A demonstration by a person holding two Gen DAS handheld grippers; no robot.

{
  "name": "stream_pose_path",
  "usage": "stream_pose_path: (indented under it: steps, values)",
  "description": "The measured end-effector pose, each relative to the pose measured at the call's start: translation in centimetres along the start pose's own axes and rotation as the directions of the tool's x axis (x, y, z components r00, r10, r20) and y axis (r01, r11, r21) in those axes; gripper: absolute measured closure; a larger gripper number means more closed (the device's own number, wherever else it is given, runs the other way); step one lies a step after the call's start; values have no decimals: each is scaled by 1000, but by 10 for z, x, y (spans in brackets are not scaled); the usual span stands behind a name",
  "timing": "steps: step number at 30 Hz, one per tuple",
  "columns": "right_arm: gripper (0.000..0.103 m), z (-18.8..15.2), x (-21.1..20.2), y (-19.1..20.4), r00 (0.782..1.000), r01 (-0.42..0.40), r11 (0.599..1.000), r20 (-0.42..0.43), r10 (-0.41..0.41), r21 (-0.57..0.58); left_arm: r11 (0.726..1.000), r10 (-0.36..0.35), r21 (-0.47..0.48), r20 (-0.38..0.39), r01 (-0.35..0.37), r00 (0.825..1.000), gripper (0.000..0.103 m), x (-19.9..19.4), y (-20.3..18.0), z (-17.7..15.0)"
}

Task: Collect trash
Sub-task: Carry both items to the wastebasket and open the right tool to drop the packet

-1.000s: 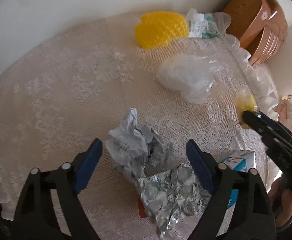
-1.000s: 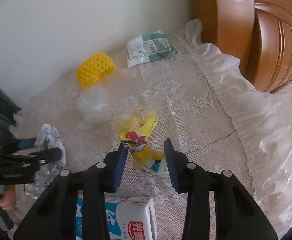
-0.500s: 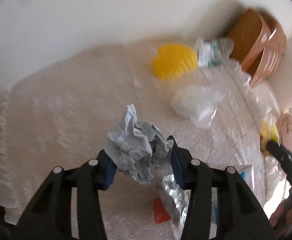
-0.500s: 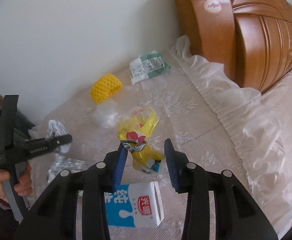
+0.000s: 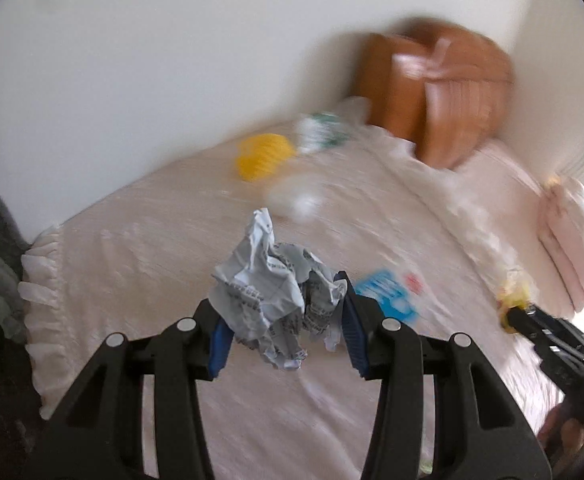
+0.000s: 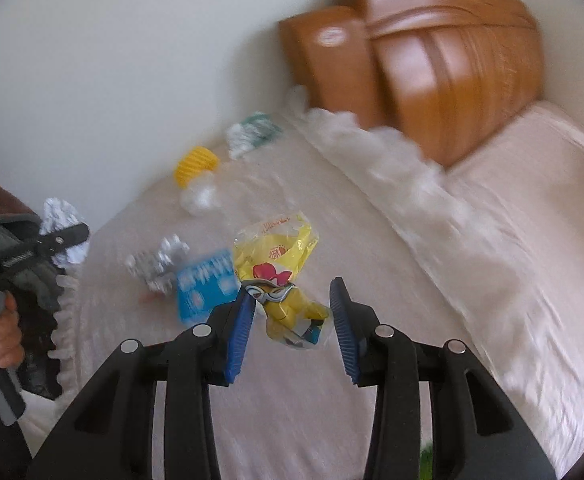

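Our left gripper is clenched on a crumpled paper, lifted above the bed. Our right gripper is clenched on a yellow wrapper, also off the bed. On the bed lie a blue carton, a foil sheet, a yellow sponge and a clear bag.

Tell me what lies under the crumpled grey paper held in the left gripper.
Under the crumpled grey printed paper, clamped in the left gripper, only the pale pink bedspread shows. The patch directly behind the paper is covered.
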State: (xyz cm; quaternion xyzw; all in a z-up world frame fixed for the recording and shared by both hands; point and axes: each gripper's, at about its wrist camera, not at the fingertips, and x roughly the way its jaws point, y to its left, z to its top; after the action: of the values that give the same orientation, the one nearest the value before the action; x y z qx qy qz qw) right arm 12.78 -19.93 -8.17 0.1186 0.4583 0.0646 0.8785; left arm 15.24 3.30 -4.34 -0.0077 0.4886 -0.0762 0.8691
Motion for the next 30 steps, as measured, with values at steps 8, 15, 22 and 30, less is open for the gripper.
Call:
stream_pose_path:
  steps: [8, 15, 22, 30]
  values:
    - [63, -99, -68, -74, 988, 154, 969, -19, -153, 195, 967, -139, 219, 7, 134, 990, 57, -43, -95, -48]
    - [63, -166, -111, -130, 966, 255, 900, -46, -255, 353, 913, -222, 347, -22, 216, 975, 57, -61, -151, -77]
    - [62, -208, -123, -174, 925, 374, 813, -117, -361, 447, 874, -259, 415, -39, 252, 965, 57, -73, -183, -96]
    - [10, -237, -122, -204, 889, 451, 740, -175, -424, 498, 849, -266, 462, -42, 254, 963, 57, -80, -202, -109]
